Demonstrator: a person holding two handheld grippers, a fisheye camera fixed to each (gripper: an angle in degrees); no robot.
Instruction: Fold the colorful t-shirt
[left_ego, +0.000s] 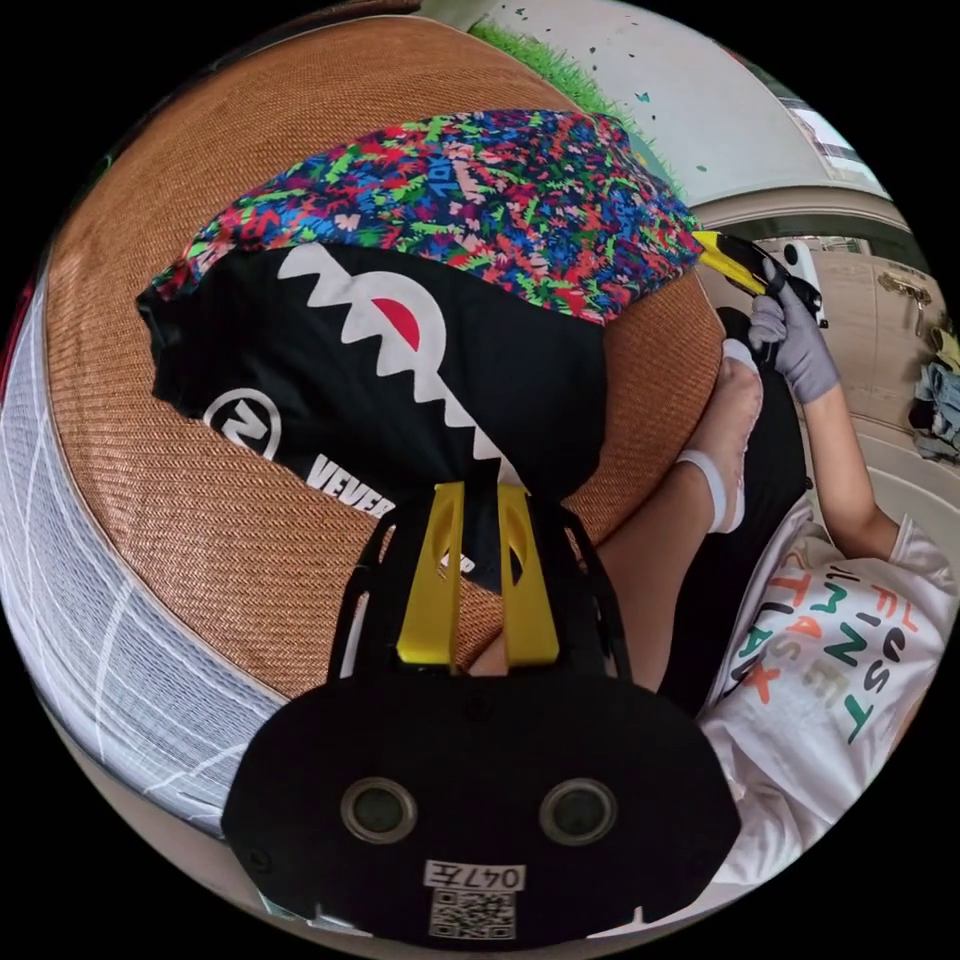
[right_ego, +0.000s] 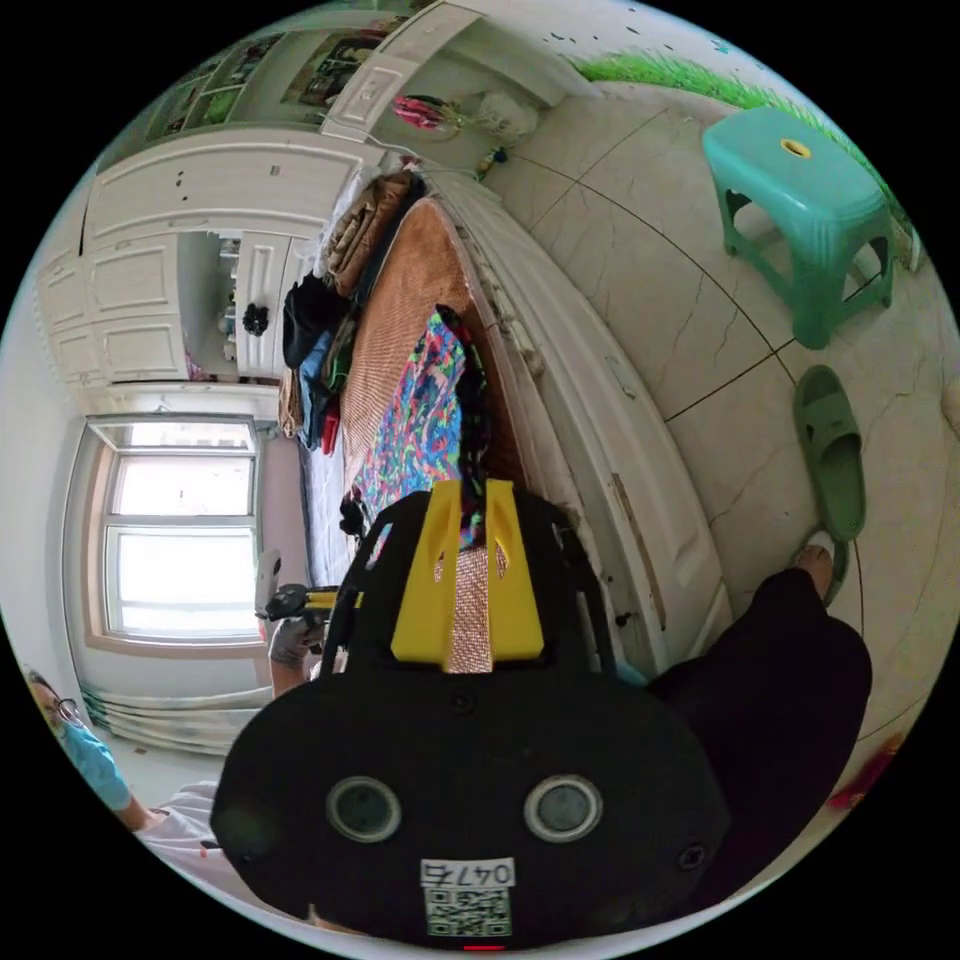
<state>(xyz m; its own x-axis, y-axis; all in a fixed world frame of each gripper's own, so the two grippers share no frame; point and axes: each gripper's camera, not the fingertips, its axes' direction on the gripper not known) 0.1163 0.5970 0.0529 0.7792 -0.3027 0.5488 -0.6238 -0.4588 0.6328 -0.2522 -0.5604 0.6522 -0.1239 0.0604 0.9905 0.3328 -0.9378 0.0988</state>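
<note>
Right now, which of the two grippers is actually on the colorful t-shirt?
The left gripper: its yellow jaws pinch the black hem edge of the colorful t-shirt on the woven mat. The right gripper has mat showing through the gap between its jaws, holding nothing.

Bedroom, daylit, tiled floor.
Bright window (right_ego: 180, 530) beside white cabinets (right_ego: 170, 260); pale cracked floor tiles (right_ego: 640, 290); teal plastic stool (right_ego: 810, 215) near a green slipper (right_ego: 832, 455); woven brown mat (left_ego: 250, 560) covers the bed.
</note>
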